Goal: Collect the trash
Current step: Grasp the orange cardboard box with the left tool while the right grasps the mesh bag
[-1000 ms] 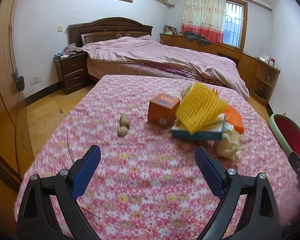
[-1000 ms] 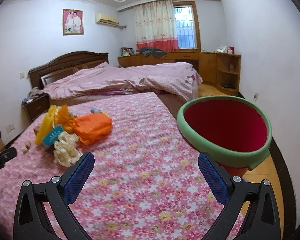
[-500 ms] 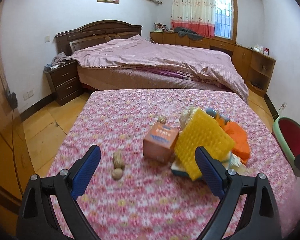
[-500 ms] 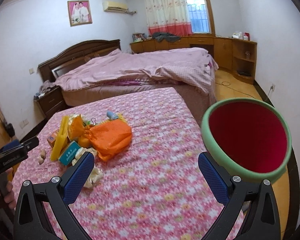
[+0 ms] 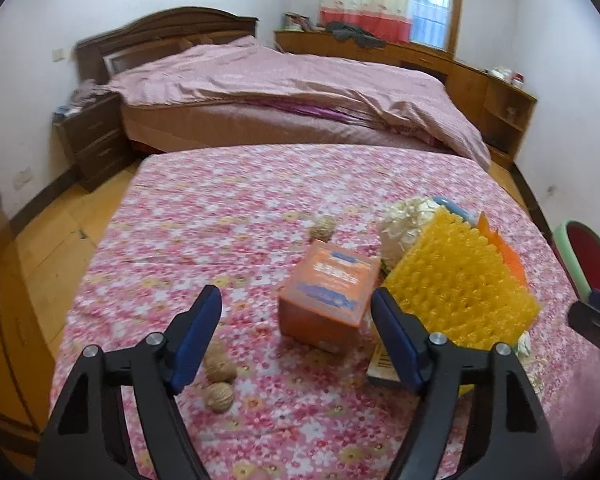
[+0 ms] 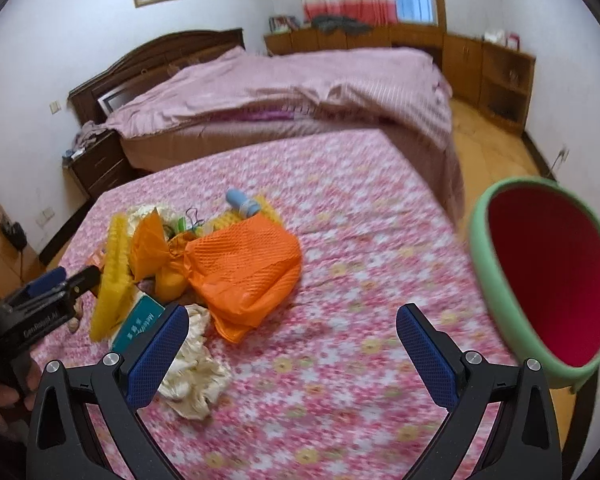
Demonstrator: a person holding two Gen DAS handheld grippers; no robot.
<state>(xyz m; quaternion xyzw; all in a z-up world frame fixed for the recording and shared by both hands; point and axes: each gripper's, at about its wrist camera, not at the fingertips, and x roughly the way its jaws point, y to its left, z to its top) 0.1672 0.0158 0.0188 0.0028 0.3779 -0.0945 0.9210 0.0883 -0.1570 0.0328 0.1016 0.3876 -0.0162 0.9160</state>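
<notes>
A pile of trash lies on the pink flowered table cover (image 5: 236, 208): an orange box (image 5: 329, 295), a yellow foam net (image 5: 460, 288), an orange mesh bag (image 6: 248, 266), a teal box (image 6: 138, 324), crumpled cream paper (image 6: 194, 376), a blue bottle (image 6: 242, 204) and walnuts (image 5: 219, 382). My left gripper (image 5: 296, 334) is open, just short of the orange box. My right gripper (image 6: 292, 350) is open above the cover, right of the cream paper. A green bin with a red inside (image 6: 548, 280) stands at the table's right edge.
A bed with a pink quilt (image 5: 300, 84) stands beyond the table. A dark nightstand (image 5: 96, 136) is at the left and wooden cabinets (image 5: 488, 96) line the far right wall. Wooden floor shows on both sides of the table.
Both grippers have risen and tilted down toward the table. The left has closed in on the orange box and narrowed somewhat. The right has swung toward the pile, with the bin shifting right.
</notes>
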